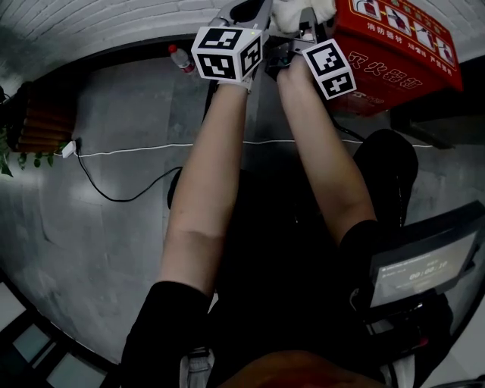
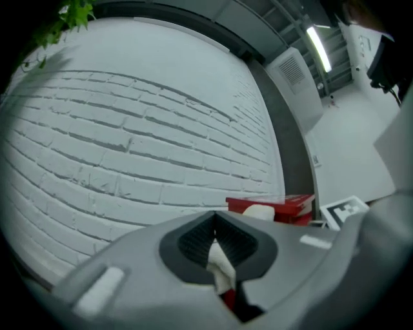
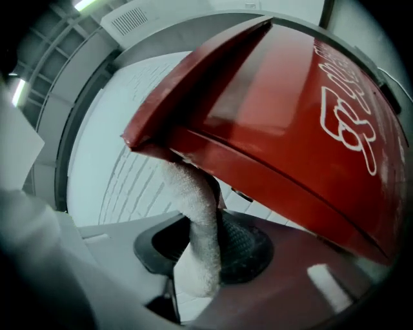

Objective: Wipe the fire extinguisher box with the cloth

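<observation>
Cloth point(image 3: 193, 213) is clamped by both tools: right tool point(image 3: 205, 251) shut on one end, left tool point(image 2: 216, 251) shut on a corner, probably to keep it taut for wiping. Cloth is held against the lid edge of the box point(image 3: 290, 129), which stands close to the wall point(image 2: 129, 148). Room is judged open along that edge and tight on the wall side.

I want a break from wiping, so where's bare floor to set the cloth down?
Bare floor lies at left, between the bottle by the wall and the white cable. At right it is crowded: the fire extinguisher box, with the cloth against it.
</observation>
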`<state>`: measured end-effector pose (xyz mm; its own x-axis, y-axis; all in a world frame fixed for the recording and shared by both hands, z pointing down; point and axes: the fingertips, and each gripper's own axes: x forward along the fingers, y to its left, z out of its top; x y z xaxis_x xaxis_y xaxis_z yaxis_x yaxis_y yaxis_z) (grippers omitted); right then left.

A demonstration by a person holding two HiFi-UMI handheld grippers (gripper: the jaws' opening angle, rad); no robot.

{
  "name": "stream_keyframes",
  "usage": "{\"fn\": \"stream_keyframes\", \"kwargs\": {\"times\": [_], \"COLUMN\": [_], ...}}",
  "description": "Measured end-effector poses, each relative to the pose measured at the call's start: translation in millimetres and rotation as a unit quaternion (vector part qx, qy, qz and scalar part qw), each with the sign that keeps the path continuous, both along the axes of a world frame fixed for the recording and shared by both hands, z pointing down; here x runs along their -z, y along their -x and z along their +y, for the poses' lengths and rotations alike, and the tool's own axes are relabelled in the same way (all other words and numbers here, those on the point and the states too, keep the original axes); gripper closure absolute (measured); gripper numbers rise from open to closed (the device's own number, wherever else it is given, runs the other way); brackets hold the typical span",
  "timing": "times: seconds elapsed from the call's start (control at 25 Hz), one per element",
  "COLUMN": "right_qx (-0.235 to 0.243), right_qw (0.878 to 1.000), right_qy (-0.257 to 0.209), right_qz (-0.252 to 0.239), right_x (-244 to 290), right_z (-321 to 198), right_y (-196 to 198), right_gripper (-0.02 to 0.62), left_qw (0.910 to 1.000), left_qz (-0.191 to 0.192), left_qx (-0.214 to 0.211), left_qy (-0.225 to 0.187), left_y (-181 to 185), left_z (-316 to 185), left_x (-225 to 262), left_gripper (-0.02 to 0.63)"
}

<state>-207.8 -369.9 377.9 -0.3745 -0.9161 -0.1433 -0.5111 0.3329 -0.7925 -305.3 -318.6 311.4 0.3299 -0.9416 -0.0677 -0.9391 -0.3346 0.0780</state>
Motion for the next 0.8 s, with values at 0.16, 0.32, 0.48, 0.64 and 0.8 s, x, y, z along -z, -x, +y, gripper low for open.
{"fn": "stream_keyframes", "kwargs": {"times": [0.16, 0.32, 0.48, 0.64, 0.8], "right_qx": [-0.023, -0.042, -0.051, -0.055, -0.062], "right_qw": [0.998, 0.993, 0.989, 0.989, 0.987], "right_qy": [0.047, 0.063, 0.073, 0.077, 0.096], "right_qz": [-0.047, -0.088, -0.115, -0.116, -0.114], "right_x": [-28.7, -38.1, -46.6, -54.3, -72.5], "right_z": [-9.5, -11.4, -13.1, -13.7, -12.9], "right_y": [-12.6, -20.9, -24.5, -23.9, -25.5], "right_gripper": [0.494, 0.494, 0.494, 0.494, 0.494], "left_qw": [0.9998, 0.9996, 0.9982, 0.9972, 0.9967], "left_qz": [-0.007, -0.010, -0.044, -0.047, -0.038], "left_qx": [-0.012, -0.013, -0.023, -0.033, -0.045], "left_qy": [0.011, 0.024, 0.034, 0.049, 0.056], "left_y": [-8.1, -8.0, -12.7, -14.4, -18.3], "left_z": [-9.9, -18.3, -26.8, -33.9, -40.2], "left_x": [-10.1, -22.6, -35.9, -51.3, -58.8], "left_gripper": [0.603, 0.603, 0.603, 0.603, 0.603]}}
